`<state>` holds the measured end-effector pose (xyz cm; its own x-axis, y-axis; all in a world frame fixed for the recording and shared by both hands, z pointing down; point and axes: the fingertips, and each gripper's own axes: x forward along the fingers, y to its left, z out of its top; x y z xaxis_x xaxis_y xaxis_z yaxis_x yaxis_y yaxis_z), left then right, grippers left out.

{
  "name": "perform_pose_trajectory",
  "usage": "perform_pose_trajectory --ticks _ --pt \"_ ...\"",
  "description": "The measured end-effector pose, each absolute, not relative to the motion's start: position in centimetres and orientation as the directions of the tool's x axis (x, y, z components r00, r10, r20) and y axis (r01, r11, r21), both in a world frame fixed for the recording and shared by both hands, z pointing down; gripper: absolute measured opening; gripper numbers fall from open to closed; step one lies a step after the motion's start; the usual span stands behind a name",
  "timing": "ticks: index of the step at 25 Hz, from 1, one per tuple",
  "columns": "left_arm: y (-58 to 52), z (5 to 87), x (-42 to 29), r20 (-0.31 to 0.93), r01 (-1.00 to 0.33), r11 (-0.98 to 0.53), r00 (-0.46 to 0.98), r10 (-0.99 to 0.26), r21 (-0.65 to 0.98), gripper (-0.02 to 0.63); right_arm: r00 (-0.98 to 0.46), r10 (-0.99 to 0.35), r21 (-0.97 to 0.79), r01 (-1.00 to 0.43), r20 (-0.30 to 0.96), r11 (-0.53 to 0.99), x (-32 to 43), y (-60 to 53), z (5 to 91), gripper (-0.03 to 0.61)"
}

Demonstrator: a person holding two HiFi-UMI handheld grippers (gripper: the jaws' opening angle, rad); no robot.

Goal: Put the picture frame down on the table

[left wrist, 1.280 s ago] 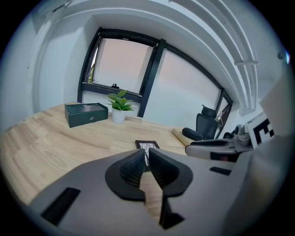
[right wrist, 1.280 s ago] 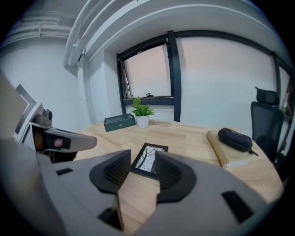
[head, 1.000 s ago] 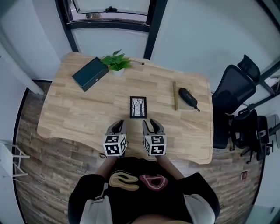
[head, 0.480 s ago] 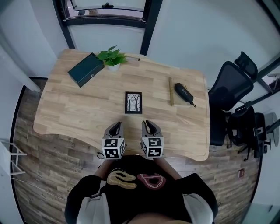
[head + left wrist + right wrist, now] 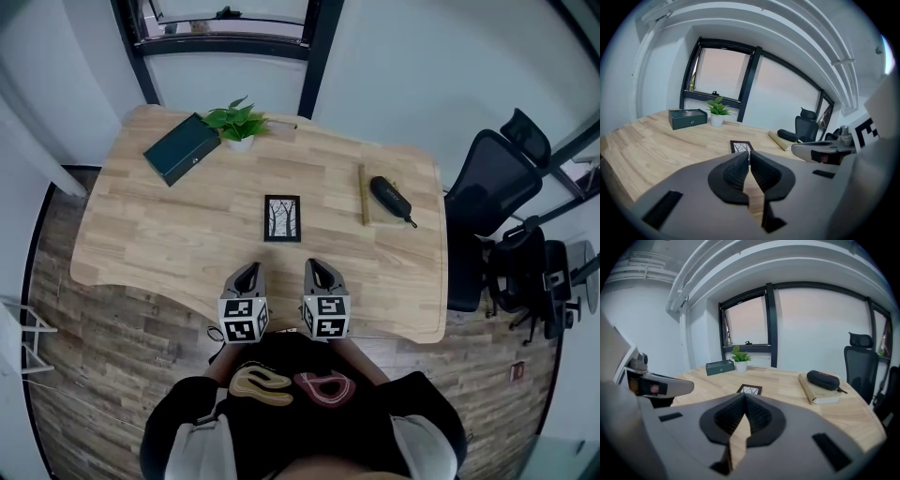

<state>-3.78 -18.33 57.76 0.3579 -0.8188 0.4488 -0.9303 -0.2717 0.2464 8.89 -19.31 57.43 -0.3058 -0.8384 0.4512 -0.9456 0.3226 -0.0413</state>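
The black picture frame with a tree drawing lies flat on the wooden table, near its middle. Both grippers hover side by side over the table's near edge, a short way short of the frame and not touching it. My left gripper is shut, its pads together with nothing between them; its jaws have just closed the last bit. The jaws of my right gripper have just been closing and now meet, empty. The frame shows beyond the left gripper, and the frame also beyond the right gripper.
A dark green box and a small potted plant stand at the table's far left. A black glasses case lies on a thin book at the right. A black office chair stands past the right edge.
Both grippers have drawn back from the frame toward the table's near edge. The right jaws went from open to shut. The frame stayed flat on the table.
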Motion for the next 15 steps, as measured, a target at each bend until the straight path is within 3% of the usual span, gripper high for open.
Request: perform_pose_trajectory --ticks 15 --pt "-17.47 57.41 -3.08 0.424 -0.931 -0.302 0.363 -0.83 0.205 0.025 -0.337 -0.822 -0.093 -0.938 0.459 0.333 8.66 -18.64 57.98 0.009"
